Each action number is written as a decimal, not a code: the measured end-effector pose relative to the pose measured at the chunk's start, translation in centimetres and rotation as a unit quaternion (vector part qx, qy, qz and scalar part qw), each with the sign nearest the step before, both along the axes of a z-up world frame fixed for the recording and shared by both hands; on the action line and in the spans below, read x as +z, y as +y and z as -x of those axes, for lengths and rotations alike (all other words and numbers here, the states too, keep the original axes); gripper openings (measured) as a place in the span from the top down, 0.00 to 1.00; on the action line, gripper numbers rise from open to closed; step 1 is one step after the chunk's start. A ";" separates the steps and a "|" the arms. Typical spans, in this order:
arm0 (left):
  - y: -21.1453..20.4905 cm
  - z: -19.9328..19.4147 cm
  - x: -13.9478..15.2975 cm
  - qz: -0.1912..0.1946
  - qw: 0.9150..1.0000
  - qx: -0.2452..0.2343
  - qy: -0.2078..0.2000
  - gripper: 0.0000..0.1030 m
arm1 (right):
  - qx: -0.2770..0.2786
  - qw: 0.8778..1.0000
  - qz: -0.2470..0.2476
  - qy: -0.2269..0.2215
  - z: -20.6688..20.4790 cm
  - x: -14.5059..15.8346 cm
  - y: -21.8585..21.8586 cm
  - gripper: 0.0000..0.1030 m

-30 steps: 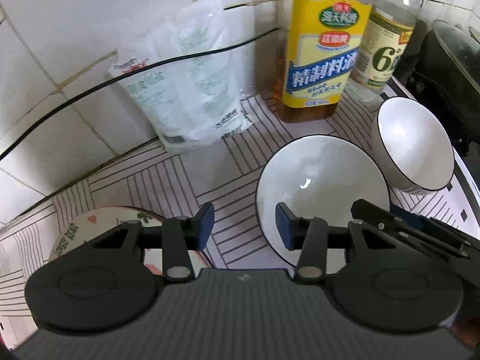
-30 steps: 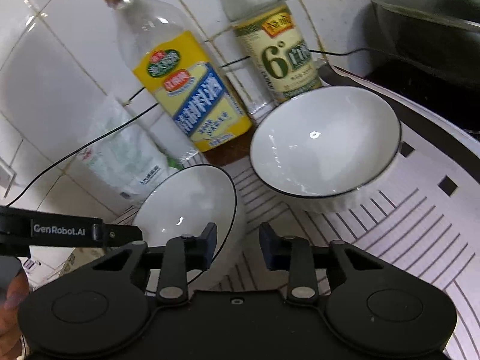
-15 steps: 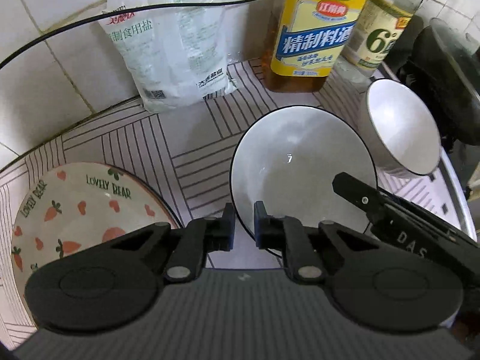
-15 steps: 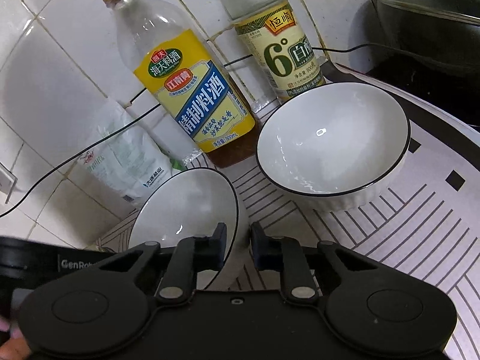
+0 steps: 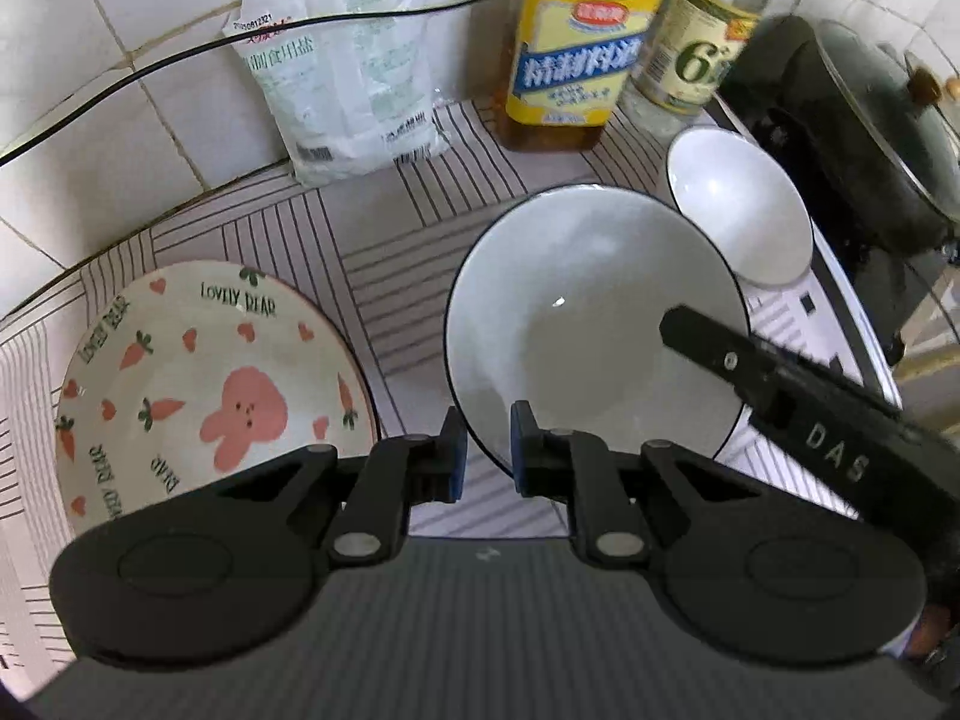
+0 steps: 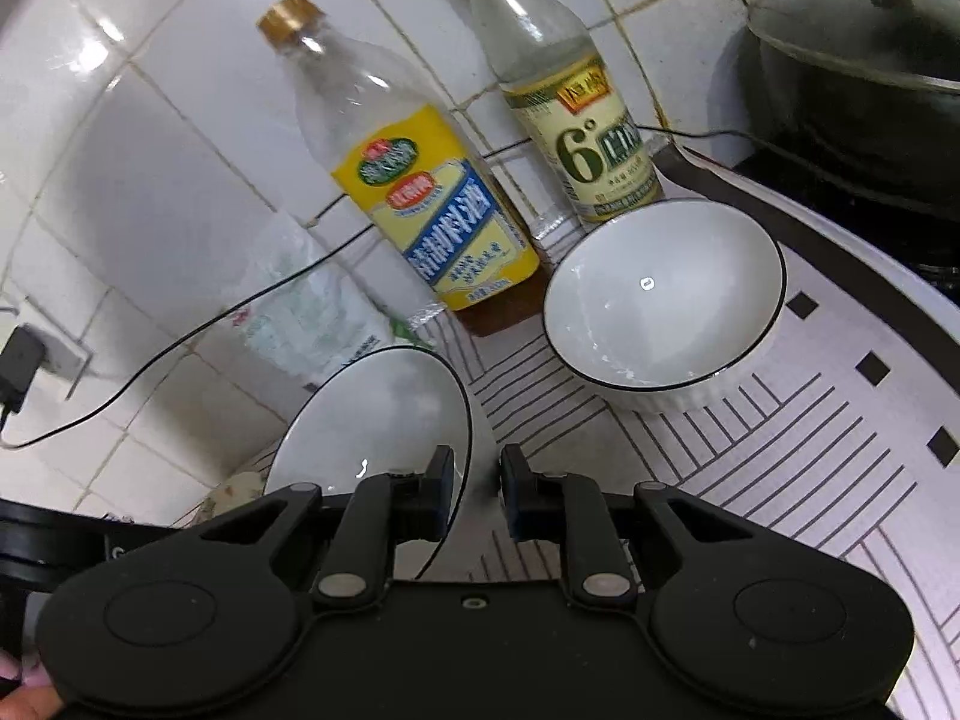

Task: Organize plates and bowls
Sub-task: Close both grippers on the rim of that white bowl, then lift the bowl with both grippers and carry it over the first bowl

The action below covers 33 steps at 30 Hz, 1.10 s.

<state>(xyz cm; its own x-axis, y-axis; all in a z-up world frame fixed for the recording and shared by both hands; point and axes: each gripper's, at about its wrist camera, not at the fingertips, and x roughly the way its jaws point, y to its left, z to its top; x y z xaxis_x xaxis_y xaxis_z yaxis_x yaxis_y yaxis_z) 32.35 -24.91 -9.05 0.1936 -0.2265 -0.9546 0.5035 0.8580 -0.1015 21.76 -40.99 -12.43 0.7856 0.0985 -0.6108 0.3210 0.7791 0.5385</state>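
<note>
Here, a kitchen worktop (image 5: 384, 240) with a striped mat, seen from two claw-mounted cameras. The left claw (image 5: 487, 456) is closed narrow, pinching the thin black-edged rim of a wide white bowl (image 5: 588, 312) at the bowl's seven o'clock. The right claw (image 6: 478, 495) is likewise closed narrow on the same bowl's rim, at about four o'clock in the left view. The wide white bowl sits mid-worktop, and whether it is clear of the mat cannot be told.

At nine o'clock of it lies a rabbit plate (image 5: 204, 384), well apart. At one o'clock a deeper white bowl (image 5: 738, 210) stands just beside it. Two bottles (image 5: 576, 48) and a salt bag (image 5: 354, 72) line the tiled wall at twelve o'clock. A dark pan (image 5: 870, 132) sits at two o'clock.

The wide white bowl looks glazed ceramic: stiff, fairly heavy, slippery and likely to chip. The rim is probably the only place a claw can grip, so opposite-side holds suit it. It should be kept level, and set down gently if nested with the deeper white bowl.
</note>
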 end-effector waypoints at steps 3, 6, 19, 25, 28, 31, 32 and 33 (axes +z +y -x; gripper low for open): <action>0.6 1.0 0.4 -0.005 1.000 -0.002 -0.016 0.87 | 0.018 1.000 0.004 0.001 0.5 0.7 0.1 0.80; 1.5 2.0 1.1 -0.005 1.000 0.004 -0.021 0.87 | 0.039 0.999 0.014 0.004 1.1 1.2 0.4 0.80; 6.6 6.7 4.8 -0.013 0.998 0.052 -0.015 0.87 | 0.125 0.991 0.038 0.006 4.3 3.8 4.3 0.80; 9.2 8.6 5.1 -0.017 0.997 0.071 -0.004 0.86 | 0.155 0.988 0.024 0.001 5.2 4.6 6.0 0.79; 9.8 9.5 5.0 -0.022 0.997 0.075 -0.002 0.85 | 0.172 0.985 0.033 -0.003 5.5 4.3 6.9 0.79; 10.7 10.0 4.9 -0.023 0.996 0.082 0.002 0.85 | 0.181 0.983 0.027 -0.002 5.8 3.9 7.6 0.79; 11.2 10.2 4.9 -0.021 0.996 0.085 0.005 0.85 | 0.187 0.982 0.029 -0.003 6.0 3.9 8.0 0.79; 11.6 10.4 5.0 -0.020 0.996 0.088 0.007 0.85 | 0.193 0.981 0.031 -0.003 6.2 4.0 8.3 0.79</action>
